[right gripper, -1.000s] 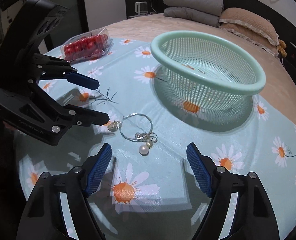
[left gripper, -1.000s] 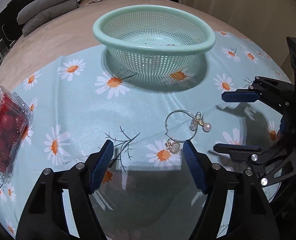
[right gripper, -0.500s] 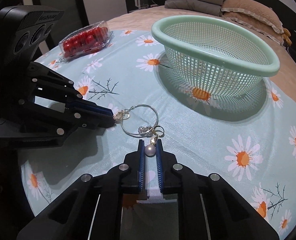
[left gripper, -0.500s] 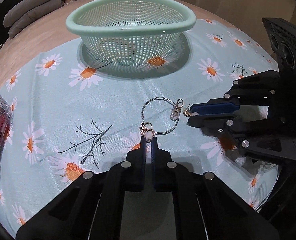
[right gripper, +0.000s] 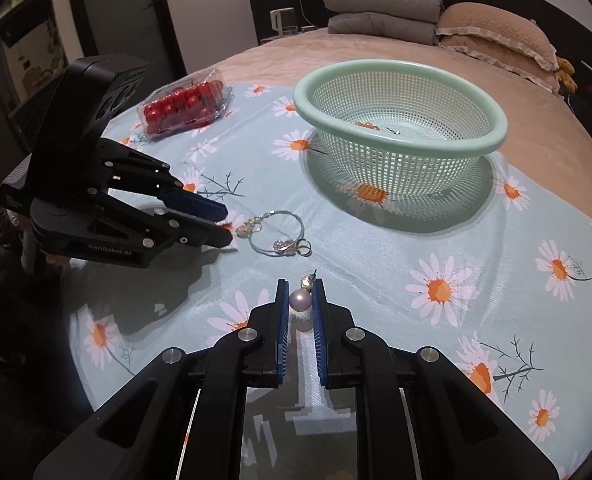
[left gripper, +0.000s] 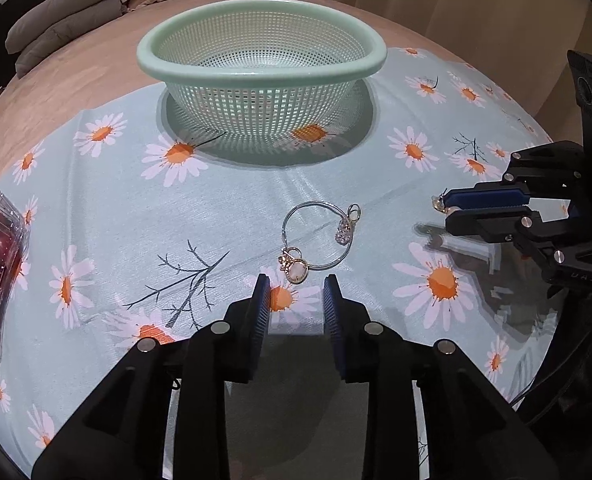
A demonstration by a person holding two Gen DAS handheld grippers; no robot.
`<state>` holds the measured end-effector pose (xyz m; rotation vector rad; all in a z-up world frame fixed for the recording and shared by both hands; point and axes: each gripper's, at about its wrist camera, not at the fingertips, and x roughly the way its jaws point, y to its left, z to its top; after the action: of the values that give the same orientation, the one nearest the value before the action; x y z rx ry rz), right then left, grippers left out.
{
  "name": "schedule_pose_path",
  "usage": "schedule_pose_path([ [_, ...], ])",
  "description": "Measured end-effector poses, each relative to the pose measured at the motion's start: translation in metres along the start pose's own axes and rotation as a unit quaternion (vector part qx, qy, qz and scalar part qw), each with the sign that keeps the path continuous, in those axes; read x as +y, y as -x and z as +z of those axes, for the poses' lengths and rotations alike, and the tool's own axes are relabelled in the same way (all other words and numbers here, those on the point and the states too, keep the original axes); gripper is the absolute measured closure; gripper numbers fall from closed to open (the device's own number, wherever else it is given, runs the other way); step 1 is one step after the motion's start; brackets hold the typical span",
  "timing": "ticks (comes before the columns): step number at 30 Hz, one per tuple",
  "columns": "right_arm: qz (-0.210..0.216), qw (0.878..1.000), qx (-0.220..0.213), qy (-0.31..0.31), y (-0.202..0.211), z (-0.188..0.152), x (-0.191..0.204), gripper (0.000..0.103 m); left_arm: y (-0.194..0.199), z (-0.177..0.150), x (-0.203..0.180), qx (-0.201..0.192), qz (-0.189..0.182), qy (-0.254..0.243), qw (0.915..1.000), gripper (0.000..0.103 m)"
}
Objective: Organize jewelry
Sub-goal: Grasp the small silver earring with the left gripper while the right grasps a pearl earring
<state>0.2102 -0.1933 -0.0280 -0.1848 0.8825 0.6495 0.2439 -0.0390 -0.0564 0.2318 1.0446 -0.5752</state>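
The bed [right gripper: 375,60] fills the far side, its far end cut off by the frame, with folded grey blankets [right gripper: 383,12] and tan pillows [right gripper: 495,28] stacked at the head. A daisy-print cloth [left gripper: 136,208] covers its near part. On the cloth stands the green mesh basket [left gripper: 262,68]; from the left wrist view its inside is hidden behind the wall, while the right wrist view shows a few small pieces [right gripper: 369,126] at the bottom, too small to make out. A clear box of red fruit [right gripper: 186,106] lies at the far left, cut off by the edge in the left view.

The left gripper [left gripper: 296,304] hovers low and level over the cloth, its fingers spread apart, just short of the silver hoop with charms [left gripper: 315,236], which lies flat between the gripper and the basket. The right gripper [right gripper: 299,300] points toward the hoop from the near side, its fingers pinching a pearl earring [right gripper: 300,299] clear of the hoop; the earring's post pokes out past the tips.
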Motion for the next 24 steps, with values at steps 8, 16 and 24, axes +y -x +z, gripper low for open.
schedule_pose_path([
  [8, -0.005, 1.0, 0.014, -0.002, -0.002, -0.008, -0.002, 0.092, -0.021, 0.015, 0.003, 0.014, -0.009, -0.008, 0.9998, 0.089],
  [16, -0.008, 1.0, 0.014, -0.005, 0.002, -0.01, -0.004, 0.092, -0.009, 0.009, 0.016, 0.015, -0.012, 0.006, 0.9998, 0.098],
  [24, -0.016, 1.0, -0.009, 0.021, 0.032, 0.004, 0.001, 0.092, 0.044, 0.014, 0.025, -0.027, 0.013, -0.001, 0.9996, 0.098],
])
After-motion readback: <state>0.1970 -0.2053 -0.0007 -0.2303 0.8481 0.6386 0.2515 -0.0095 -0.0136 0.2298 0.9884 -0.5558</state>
